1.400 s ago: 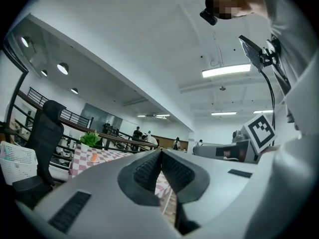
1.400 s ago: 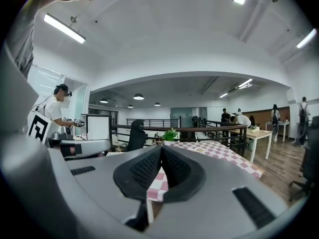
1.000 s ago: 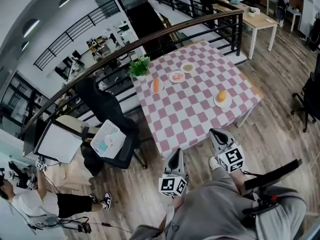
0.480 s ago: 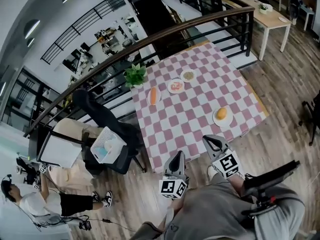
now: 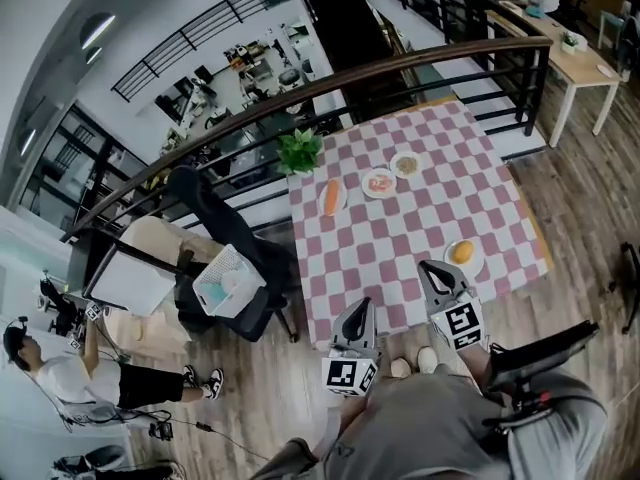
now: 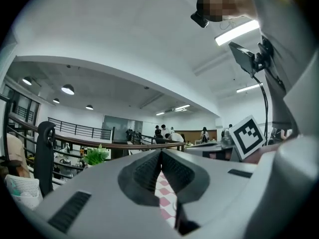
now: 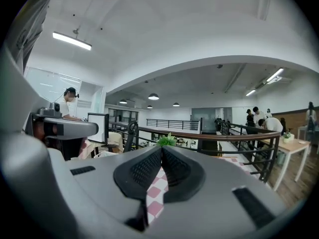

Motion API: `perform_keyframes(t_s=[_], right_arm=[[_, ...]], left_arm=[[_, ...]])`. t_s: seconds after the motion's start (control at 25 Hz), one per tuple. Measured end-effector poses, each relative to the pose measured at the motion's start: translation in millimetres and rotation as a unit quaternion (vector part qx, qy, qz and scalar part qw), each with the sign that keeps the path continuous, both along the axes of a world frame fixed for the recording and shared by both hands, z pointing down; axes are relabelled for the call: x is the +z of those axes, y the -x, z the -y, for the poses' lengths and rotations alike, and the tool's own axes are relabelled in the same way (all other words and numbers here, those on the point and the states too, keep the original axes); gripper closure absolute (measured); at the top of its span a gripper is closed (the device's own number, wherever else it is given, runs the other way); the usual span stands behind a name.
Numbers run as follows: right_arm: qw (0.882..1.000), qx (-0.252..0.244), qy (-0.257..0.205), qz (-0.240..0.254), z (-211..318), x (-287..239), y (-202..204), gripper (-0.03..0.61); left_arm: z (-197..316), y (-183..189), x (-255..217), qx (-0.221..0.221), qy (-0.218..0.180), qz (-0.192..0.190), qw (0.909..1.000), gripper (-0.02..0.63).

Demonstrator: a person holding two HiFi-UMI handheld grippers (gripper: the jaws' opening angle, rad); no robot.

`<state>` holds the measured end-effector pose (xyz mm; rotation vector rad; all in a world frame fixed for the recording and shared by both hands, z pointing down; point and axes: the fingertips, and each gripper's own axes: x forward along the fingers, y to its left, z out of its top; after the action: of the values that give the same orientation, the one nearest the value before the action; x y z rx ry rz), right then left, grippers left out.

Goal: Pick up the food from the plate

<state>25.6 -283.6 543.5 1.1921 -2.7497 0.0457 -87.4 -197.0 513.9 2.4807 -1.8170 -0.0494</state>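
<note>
Fingers [image 6: 145, 171] of left gripper [image 6: 161, 154] were pressed together w/ nothing between them. Right gripper [image 7: 162, 151] was likewise closed & empty, as a person stood at the near edge of a table [image 5: 400, 238] in pink-and-white check cloth.

Nearest food, a round orange bun [image 5: 462, 251] on its plate [image 5: 476, 264], sat just ahead & slightly right of right gripper's tips in head view, near the table's corner. Left gripper was farther off, w/ right gripper between it & the bun. Bun looked round, so no long axis to line up on. An oblong orange food [image 5: 330, 196] lay on a 2nd plate well beyond left gripper, long axis running away from the person. Past it sat a plate of pinkish food [image 5: 379, 182] & a smaller dish [image 5: 405, 164].

Right hand appeared better placed for the bun; its jaws would need to open 1st.

Only head view showed plates & food. Both gripper views caught just a sliver of check cloth below the closed jaws, plus a potted plant [image 6: 97, 156] & railing [image 7: 219, 135]. Left gripper view alone showed right gripper's marker cube [image 6: 247, 136].
</note>
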Motion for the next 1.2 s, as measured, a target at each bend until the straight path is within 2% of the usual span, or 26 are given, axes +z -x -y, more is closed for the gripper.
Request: perform_keyframes(t_s=[0.08, 0.16, 0.28, 0.44, 0.6, 0.88, 1.2], right_arm=[[1.000, 0.001, -0.009, 0.005, 9, -10, 6, 0.563], [1.000, -0.015, -0.008, 0.024, 7, -21, 17, 0.563], [0.998, -0.055, -0.011, 0.032, -8, -30, 33, 0.563], [0.995, -0.095, 0.010, 0.033, -18, -20, 51, 0.563], [0.992, -0.120, 0.020, 0.032, -24, -14, 64, 0.563], [0.994, -0.103, -0.009, 0.030, -21, -26, 67, 0.563], [0.996, -0.088, -0.018, 0.019, -16, -27, 58, 0.563]], left_arm=[[8, 9, -2, -0.010, -0.018, 0.005, 0.9998, 0.604], [15, 22, 2, -0.025, -0.013, 0.007, 0.9996, 0.604], [21, 32, -1, -0.038, -0.017, -0.024, 0.9989, 0.604], [33, 32, -7, -0.034, -0.030, -0.037, 0.9983, 0.604], [29, 37, -3, -0.033, -0.024, -0.044, 0.9982, 0.604], [22, 43, 7, -0.024, -0.006, -0.048, 0.9985, 0.604], [24, 39, 9, -0.008, -0.008, -0.047, 0.9988, 0.604]])
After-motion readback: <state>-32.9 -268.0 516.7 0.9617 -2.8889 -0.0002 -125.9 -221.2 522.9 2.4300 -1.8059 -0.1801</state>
